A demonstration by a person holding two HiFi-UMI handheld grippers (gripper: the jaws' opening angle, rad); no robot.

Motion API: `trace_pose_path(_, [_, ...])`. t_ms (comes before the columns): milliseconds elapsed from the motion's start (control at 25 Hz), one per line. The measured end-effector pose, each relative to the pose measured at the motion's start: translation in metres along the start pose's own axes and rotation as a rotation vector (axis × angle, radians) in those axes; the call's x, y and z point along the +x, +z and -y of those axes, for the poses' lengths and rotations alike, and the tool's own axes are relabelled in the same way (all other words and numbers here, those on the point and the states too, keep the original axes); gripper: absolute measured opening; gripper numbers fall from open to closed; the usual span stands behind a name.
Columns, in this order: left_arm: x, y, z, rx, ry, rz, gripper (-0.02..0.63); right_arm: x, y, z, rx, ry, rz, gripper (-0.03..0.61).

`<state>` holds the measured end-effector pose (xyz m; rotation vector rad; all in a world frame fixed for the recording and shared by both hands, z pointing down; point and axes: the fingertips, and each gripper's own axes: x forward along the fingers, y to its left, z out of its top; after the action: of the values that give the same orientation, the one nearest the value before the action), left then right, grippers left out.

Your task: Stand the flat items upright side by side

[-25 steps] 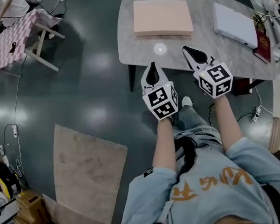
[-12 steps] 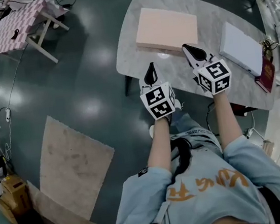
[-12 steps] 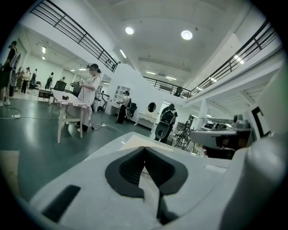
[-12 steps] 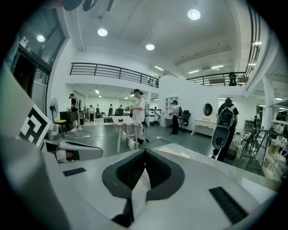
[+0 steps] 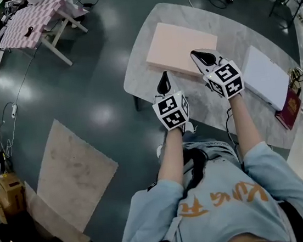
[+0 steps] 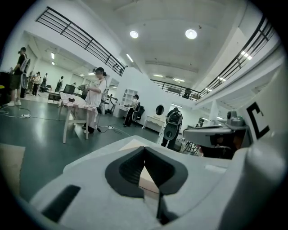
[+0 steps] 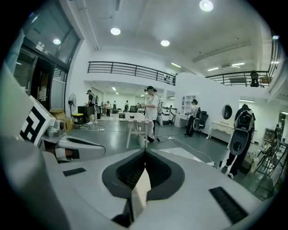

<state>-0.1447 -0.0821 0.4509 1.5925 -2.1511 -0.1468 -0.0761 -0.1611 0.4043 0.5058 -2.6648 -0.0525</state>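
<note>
My two arms in pale blue sleeves reach out side by side, each with a gripper. My left gripper [image 5: 163, 83] has its black jaws pressed fully together with nothing between them. It hangs over the near edge of the grey marble-patterned table [image 5: 228, 30]. My right gripper [image 5: 204, 58] is just beside it, a little further forward. Its jaws are also closed tight on nothing. Level with my right forearm, well off to that gripper's right, a dark red book [image 5: 289, 110] lies flat at the table's edge. A flat white rectangular box [image 5: 266, 77] lies touching the book, just to the right of my right gripper. Directly ahead of both tools, the flat pale pink rectangular slab [image 5: 180, 47] lies on its broad face. Its near edge is just past the left tips and under the right tips. I cannot tell whether the right tips touch it. Far off beyond my left gripper, across the dark green floor, stands a table with a pink checked cloth [image 5: 33, 22].
</note>
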Motion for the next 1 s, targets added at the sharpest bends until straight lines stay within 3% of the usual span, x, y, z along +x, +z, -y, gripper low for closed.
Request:
trace_pose_path(680, [0.036, -0.026, -0.024, -0.137, 0.183, -0.041, 0.012, 0.068, 0.0, 0.041, -0.201, 0.217, -0.099, 0.002])
trace_pose_path(1000, [0.066, -0.035, -0.038, -0.209, 0.205, -0.064, 0.021, 0.114, -0.018, 0.062, -0.234, 0.281, -0.172, 0.002])
